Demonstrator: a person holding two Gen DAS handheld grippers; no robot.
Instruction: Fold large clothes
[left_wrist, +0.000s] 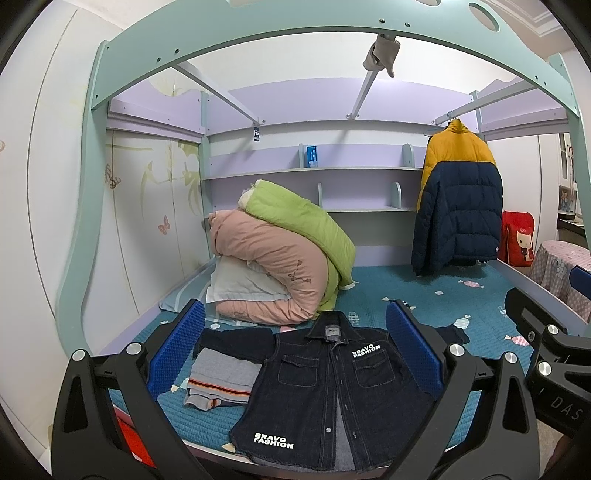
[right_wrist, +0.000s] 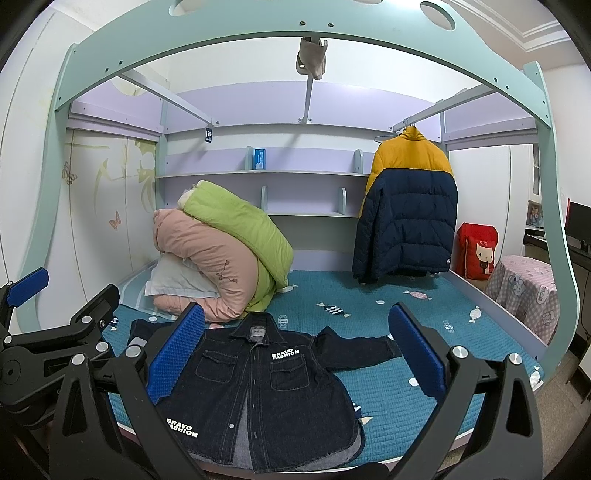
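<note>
Denim jacket (right_wrist: 266, 391) spread flat on teal quilted mattress (right_wrist: 399, 402); behind jacket, rolled quilts (right_wrist: 229, 243). Left gripper (left_wrist: 295, 354), right gripper (right_wrist: 295, 354) released, empty.

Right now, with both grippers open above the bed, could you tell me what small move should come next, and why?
Probably lower the right gripper onto the spread sleeve of the denim jacket. The jacket lies flat, front up, nothing is gripped yet, and that sleeve sticks out sideways, so it likely folds in first.
</note>
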